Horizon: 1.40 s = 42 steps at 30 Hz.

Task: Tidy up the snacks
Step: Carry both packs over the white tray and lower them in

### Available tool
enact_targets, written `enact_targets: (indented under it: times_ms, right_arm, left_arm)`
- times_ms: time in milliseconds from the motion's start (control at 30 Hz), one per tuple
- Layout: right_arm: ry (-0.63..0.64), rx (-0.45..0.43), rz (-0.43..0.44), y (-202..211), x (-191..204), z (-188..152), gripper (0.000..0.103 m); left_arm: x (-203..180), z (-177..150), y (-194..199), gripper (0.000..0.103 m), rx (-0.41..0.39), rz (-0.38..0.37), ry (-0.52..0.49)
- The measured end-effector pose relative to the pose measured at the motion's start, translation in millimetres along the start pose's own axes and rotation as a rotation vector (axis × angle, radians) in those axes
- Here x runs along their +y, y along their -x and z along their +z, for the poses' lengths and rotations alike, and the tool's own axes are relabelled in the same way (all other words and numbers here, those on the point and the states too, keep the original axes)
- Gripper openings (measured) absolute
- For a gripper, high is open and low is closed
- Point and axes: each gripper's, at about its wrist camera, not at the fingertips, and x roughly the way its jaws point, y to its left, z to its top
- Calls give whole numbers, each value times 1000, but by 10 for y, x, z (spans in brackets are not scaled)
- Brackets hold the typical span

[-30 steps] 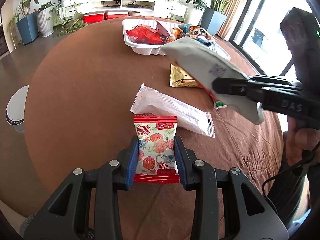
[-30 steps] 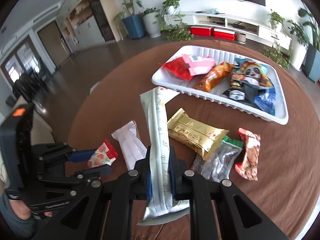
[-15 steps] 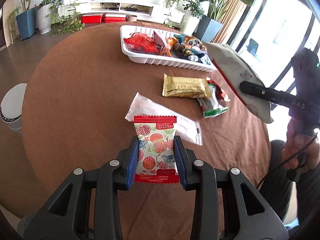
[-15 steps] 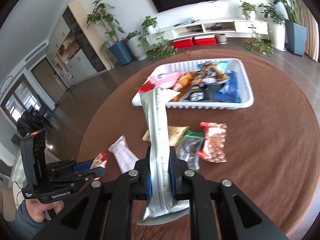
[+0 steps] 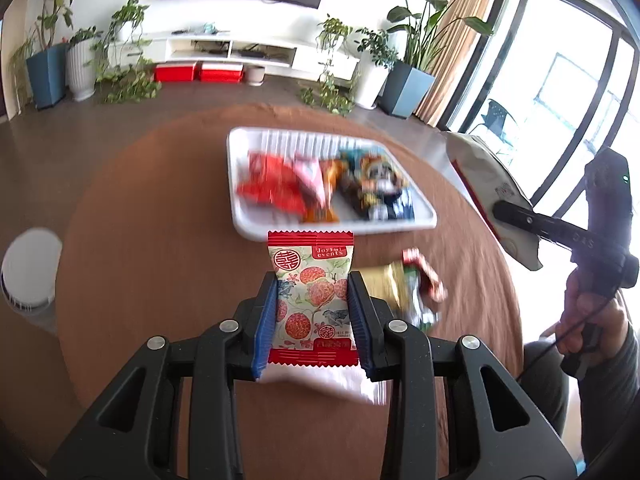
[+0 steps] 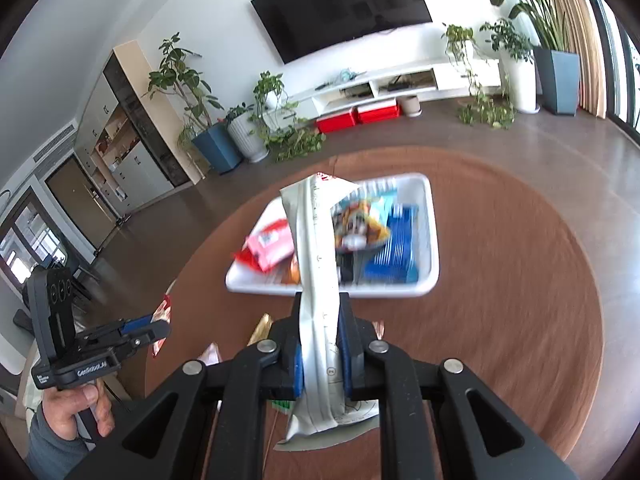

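The left gripper (image 5: 312, 312) clamps a small fruit-print packet (image 5: 311, 292) by its sides; the right gripper (image 6: 320, 344) pinches a long silver pouch (image 6: 316, 280) mid-length. Both look light, crinkly and crushable, held above the brown surface (image 5: 160, 240), short of the white tray (image 5: 248, 224).

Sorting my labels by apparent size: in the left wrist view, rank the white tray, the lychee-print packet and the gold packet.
1. white tray
2. lychee-print packet, though nearness to the camera inflates it
3. gold packet, partly hidden
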Motion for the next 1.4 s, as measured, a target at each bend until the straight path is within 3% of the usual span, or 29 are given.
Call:
enact_targets:
  times_ms: [233, 533, 1000, 1400]
  right_arm:
    - [17, -35, 8, -235, 150, 520, 15]
    - [-2, 53, 4, -1024, 241, 720, 15]
    - [-27, 171, -90, -1808, 112, 614, 15]
    - [-44, 186, -88, -1995, 90, 553, 15]
  left_arm:
    - [88, 636, -221, 31, -32, 13, -16]
    - [153, 1252, -940, 31, -2, 30, -59]
    - [301, 1285, -1943, 31, 100, 44, -67]
    - [314, 1256, -2171, 33, 104, 56, -81]
